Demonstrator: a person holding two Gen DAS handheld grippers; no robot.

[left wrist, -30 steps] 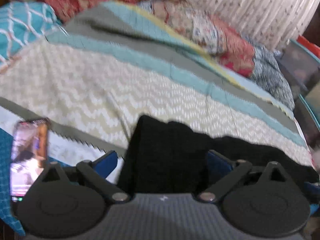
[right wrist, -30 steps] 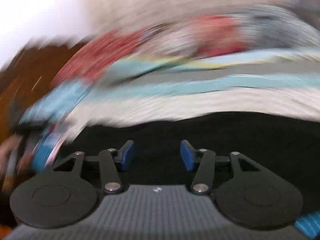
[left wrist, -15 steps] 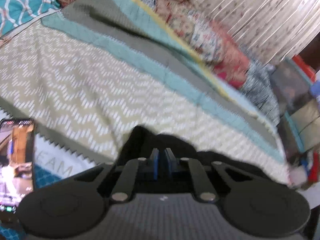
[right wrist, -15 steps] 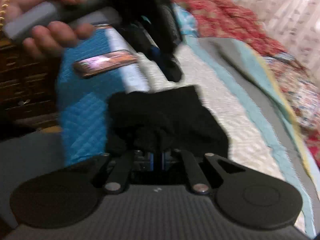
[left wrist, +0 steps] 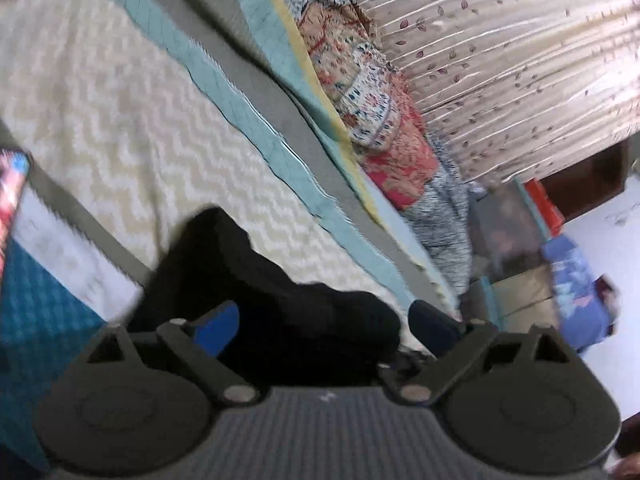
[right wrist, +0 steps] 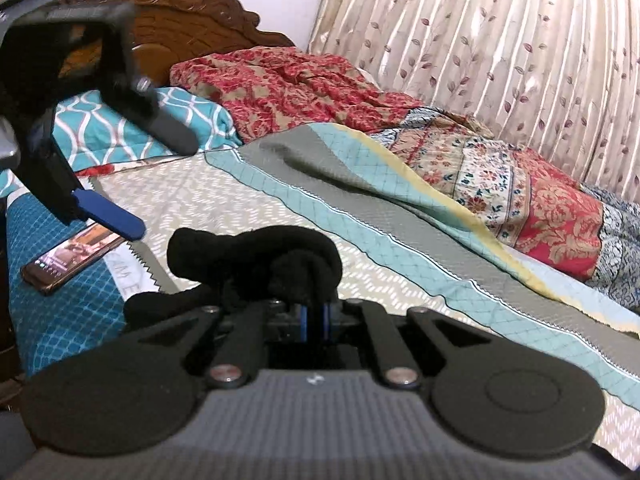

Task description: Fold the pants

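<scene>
Home bedroom, carved wooden headboard [right wrist: 176, 12], quilted bedspread [right wrist: 400, 248], patterned pillow [right wrist: 132, 128], pleated curtains [right wrist: 500, 40]

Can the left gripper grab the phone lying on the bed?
Probably yes. The left gripper is opening, nothing pinched between its pads, and hangs just above the phone, with bare blue quilt around it. The black pants lie beside the phone, not over it.

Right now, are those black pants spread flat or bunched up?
Bunched up: the black pants sit in a rumpled heap on the bedspread, one edge pinched in the right gripper.
</scene>
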